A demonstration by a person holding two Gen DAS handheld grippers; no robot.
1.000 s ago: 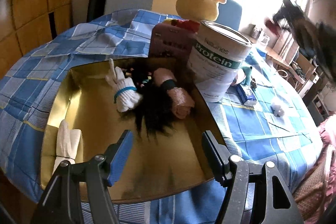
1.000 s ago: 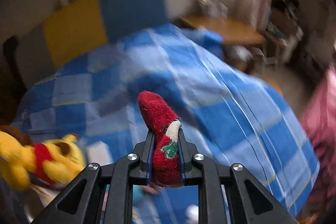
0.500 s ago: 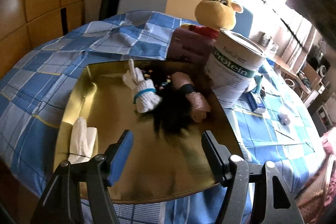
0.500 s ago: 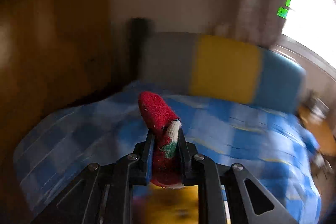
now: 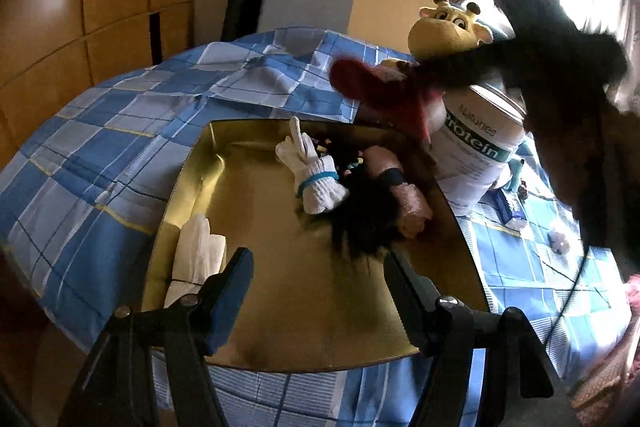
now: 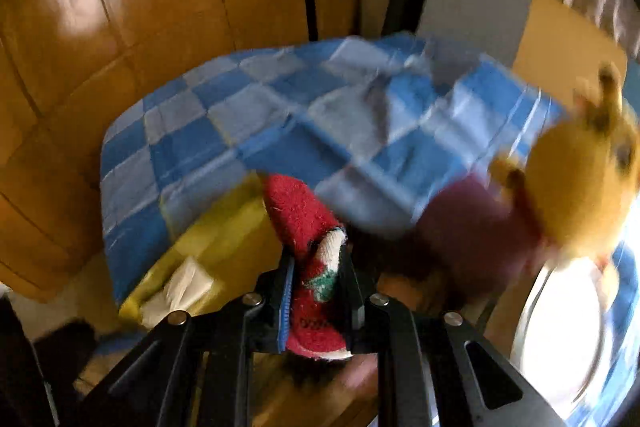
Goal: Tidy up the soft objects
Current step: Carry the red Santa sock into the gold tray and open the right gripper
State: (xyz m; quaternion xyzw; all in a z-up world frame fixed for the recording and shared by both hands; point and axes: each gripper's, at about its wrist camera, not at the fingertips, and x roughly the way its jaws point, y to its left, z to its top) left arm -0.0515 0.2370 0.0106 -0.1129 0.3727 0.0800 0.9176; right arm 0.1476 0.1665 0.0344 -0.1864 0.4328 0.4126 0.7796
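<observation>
My right gripper (image 6: 318,263) is shut on a red fuzzy sock (image 6: 300,215) with a white and green patch; in the left wrist view the sock (image 5: 372,87) hangs blurred above the far edge of the gold tray (image 5: 304,315). The tray holds a white rolled sock with a blue band (image 5: 316,175), a pink rolled sock (image 5: 404,195), a black fuzzy item (image 5: 364,219) and a white bundle (image 5: 196,259). My left gripper (image 5: 318,279) is open and empty over the tray's near half.
A yellow giraffe plush (image 5: 448,27) and a white protein can (image 5: 476,147) stand right of the tray on the blue checked cloth (image 5: 100,155). A wooden wardrobe (image 6: 140,7) lies to the left. Small items (image 5: 558,243) lie at right.
My right gripper has swung with the red sock from high at the back down over the tray's far edge. The left gripper has stayed open, shifting slightly.
</observation>
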